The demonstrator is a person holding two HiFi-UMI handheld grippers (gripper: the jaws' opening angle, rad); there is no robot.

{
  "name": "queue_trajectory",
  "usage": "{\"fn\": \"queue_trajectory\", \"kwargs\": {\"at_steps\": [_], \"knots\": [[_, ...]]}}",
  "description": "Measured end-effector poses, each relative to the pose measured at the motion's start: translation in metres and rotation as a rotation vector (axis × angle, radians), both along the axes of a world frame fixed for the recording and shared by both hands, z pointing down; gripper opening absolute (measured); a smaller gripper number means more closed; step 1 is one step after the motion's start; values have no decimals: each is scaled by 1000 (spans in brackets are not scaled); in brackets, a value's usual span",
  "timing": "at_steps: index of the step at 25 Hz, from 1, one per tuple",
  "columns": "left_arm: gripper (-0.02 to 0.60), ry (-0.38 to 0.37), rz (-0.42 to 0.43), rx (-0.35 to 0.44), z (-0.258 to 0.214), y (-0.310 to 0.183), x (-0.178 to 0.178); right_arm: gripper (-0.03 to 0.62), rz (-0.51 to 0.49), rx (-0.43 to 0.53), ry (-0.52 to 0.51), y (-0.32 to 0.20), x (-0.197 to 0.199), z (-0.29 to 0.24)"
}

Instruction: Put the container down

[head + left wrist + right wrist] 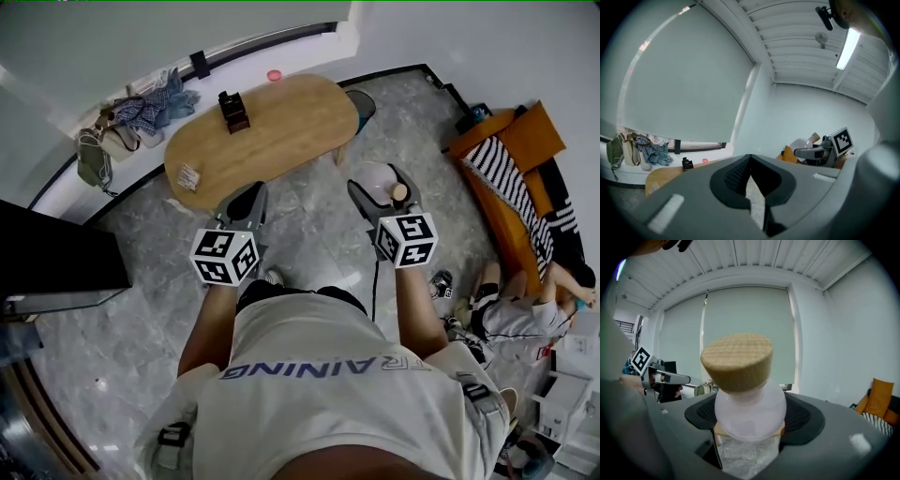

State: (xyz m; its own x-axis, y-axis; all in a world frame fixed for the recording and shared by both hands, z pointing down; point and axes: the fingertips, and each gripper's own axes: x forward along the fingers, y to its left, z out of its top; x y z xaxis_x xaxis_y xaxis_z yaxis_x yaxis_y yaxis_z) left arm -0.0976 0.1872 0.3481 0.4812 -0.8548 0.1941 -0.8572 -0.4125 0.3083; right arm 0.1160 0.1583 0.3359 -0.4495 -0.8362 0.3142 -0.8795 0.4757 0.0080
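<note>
The container [373, 178] is a frosted round jar with a wooden cork lid. My right gripper [379, 182] is shut on it, held above the grey floor just short of the oval wooden table [272, 141]. In the right gripper view the container [746, 401] stands upright between the pads, cork on top, and the right gripper [748, 426] clasps its bulb. My left gripper [246, 199] is level with the right, a hand's width to its left, shut with nothing in it. In the left gripper view the left gripper [750, 160] has its tips together, and the container [807, 140] shows at the right.
On the table sit a small dark object [234, 111], a pink item [274, 75] and a label [189, 176]. Bags and clothes [131, 114] lie by the window. An orange sofa [506, 155] and a person on the floor [520, 314] are at the right, a dark cabinet [56, 258] at the left.
</note>
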Motion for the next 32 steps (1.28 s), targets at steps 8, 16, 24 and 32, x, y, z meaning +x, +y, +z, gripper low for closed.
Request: {"fn": "queue_trajectory", "kwargs": {"at_steps": [8, 16, 24, 32], "knots": [[0, 38, 4, -12, 9, -35, -38, 410, 25, -13, 34, -26, -28, 4], [0, 25, -5, -22, 18, -72, -43, 410, 16, -28, 17, -69, -33, 15], [0, -19, -34, -24, 11, -140, -28, 409, -26, -27, -21, -147, -22, 17], [0, -84, -85, -19, 1, -228, 27, 410, -88, -53, -15, -244, 29, 23]]}}
